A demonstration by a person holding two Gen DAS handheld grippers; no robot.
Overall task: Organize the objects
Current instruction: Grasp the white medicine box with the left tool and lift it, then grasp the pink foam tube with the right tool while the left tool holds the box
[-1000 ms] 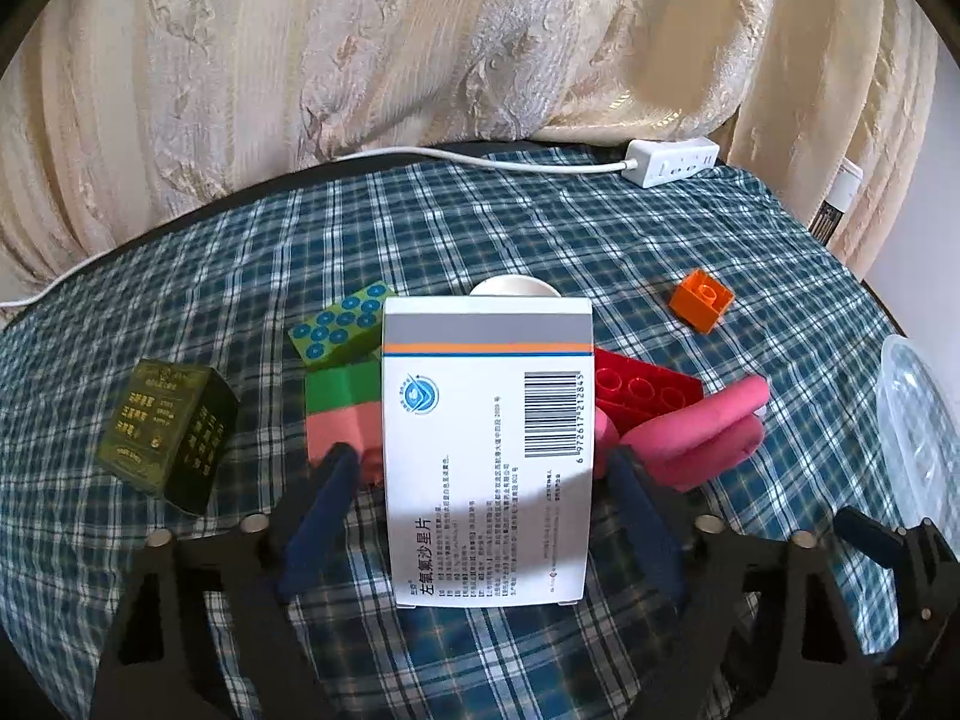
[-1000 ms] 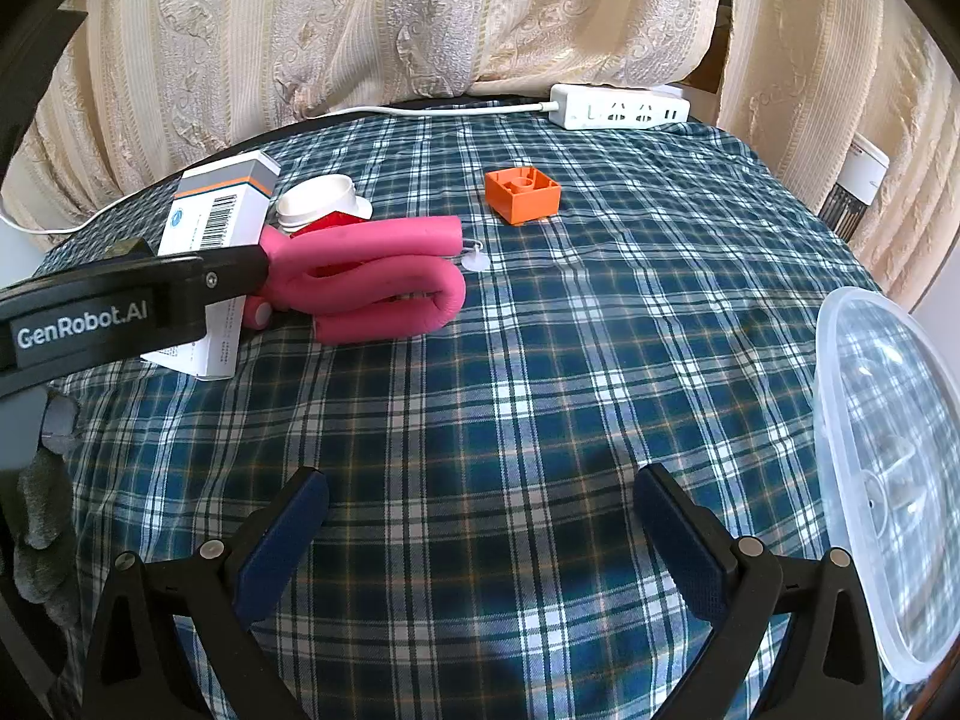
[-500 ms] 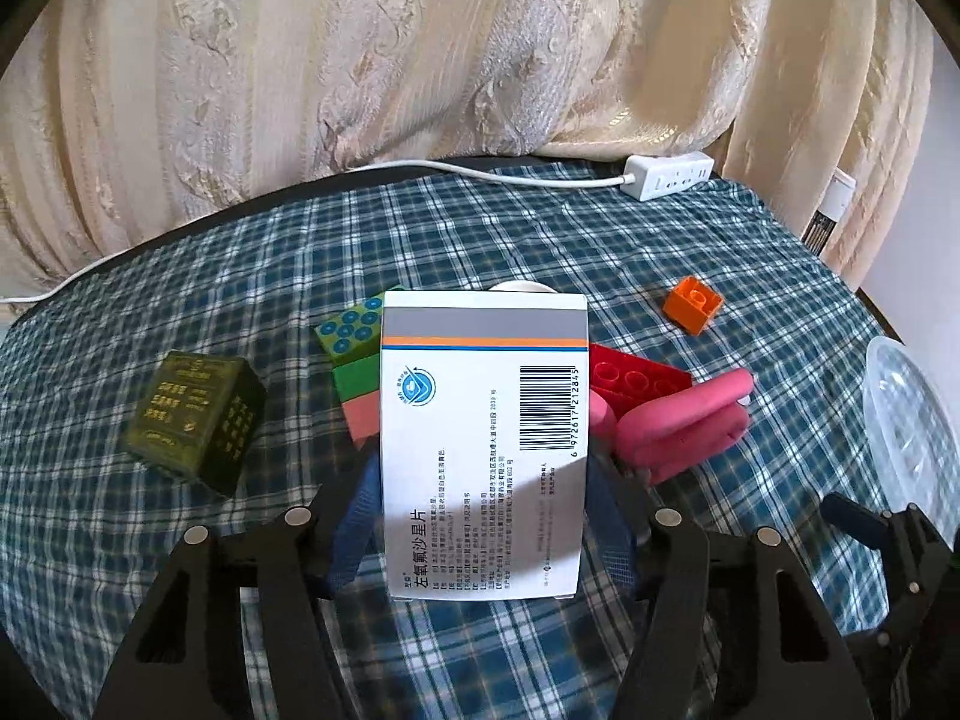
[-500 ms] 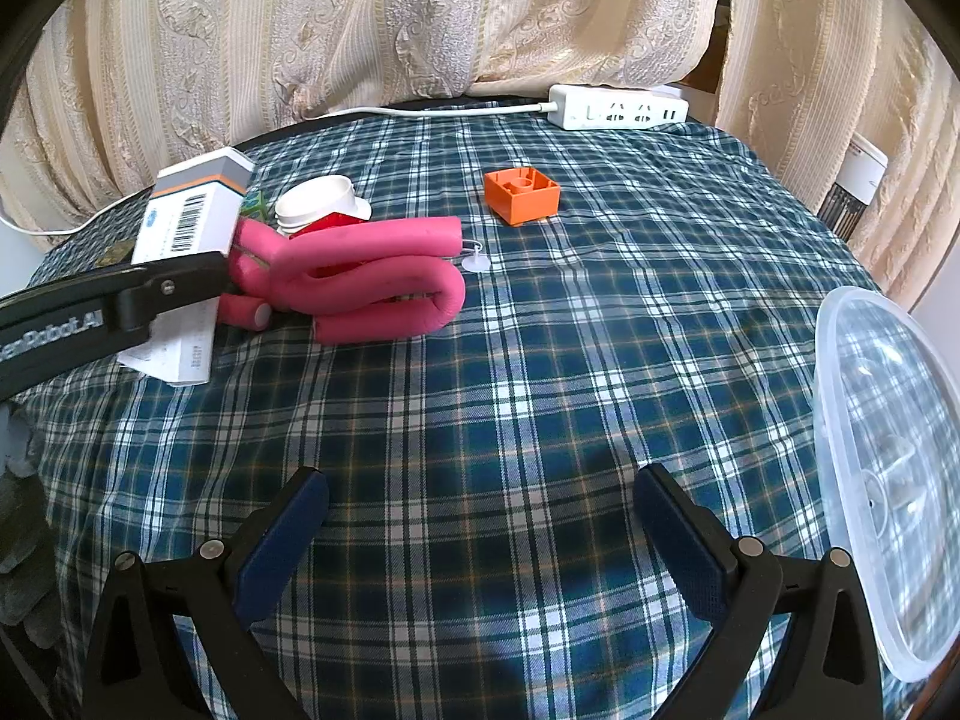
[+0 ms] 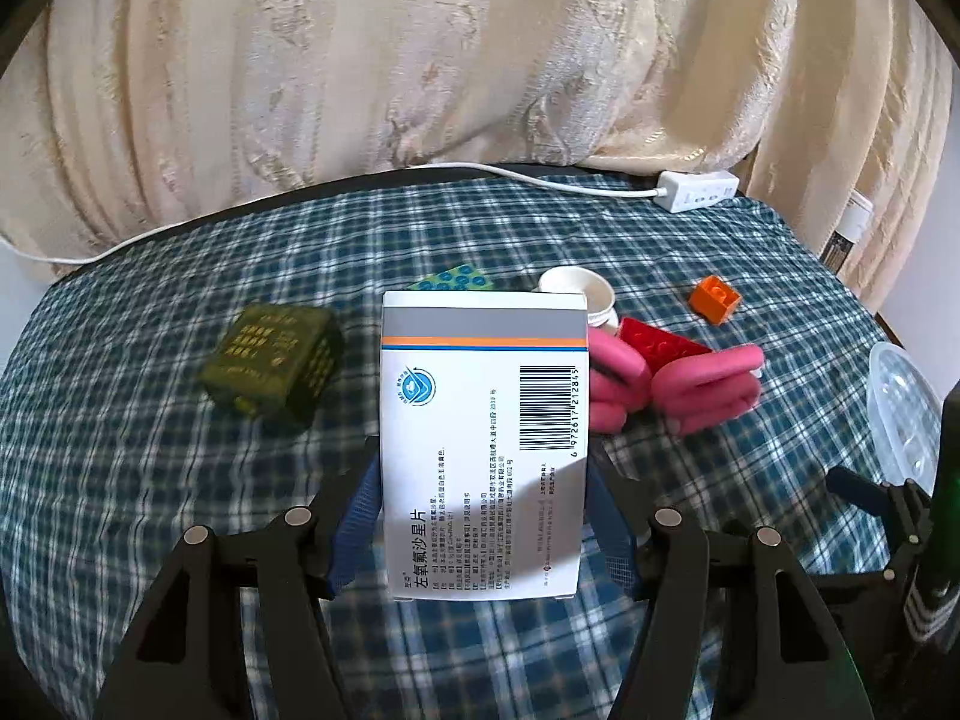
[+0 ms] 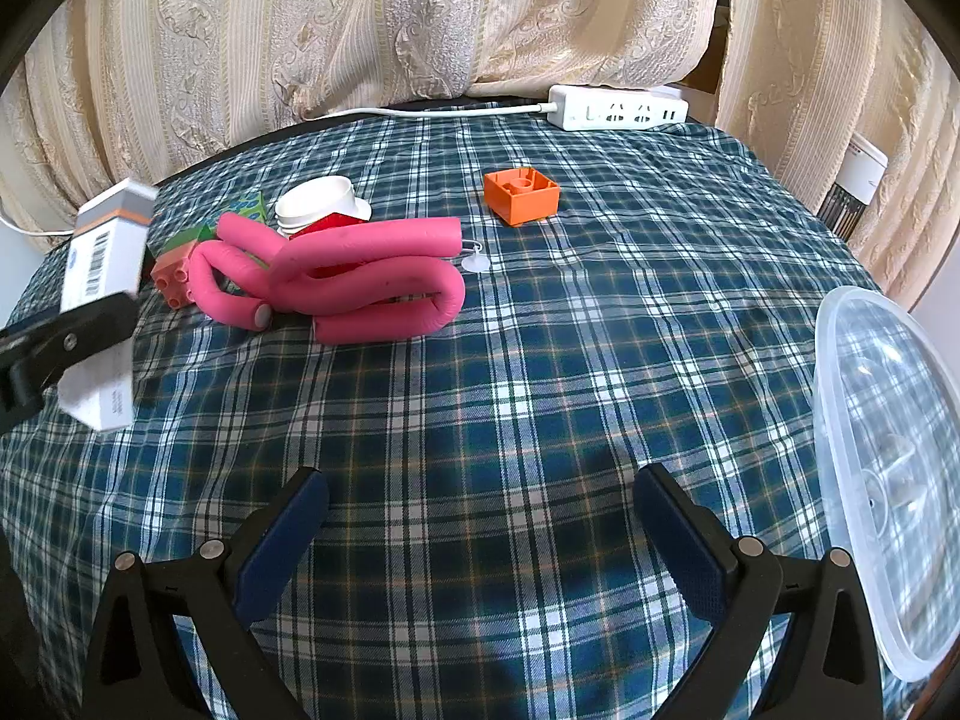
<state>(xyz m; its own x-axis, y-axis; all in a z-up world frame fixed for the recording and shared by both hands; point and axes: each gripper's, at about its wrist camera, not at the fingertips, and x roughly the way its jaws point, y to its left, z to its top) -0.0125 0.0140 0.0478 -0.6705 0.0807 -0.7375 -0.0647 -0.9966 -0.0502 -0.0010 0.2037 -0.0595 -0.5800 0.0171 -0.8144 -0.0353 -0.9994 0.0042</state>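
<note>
Your left gripper (image 5: 483,516) pinching white medicine box (image 5: 483,420), raised off tablecloth (image 6: 540,360). Box label: 左氧氟沙星片, barcode 6972617212845. Right gripper (image 6: 480,534) spread, low over cloth, holding nothing.

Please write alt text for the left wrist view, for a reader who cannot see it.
The left gripper is shut on a white medicine box, held upright above a blue plaid tablecloth. Behind it lie a dark green box, a twisted pink foam roller, a red brick and an orange brick.
</note>
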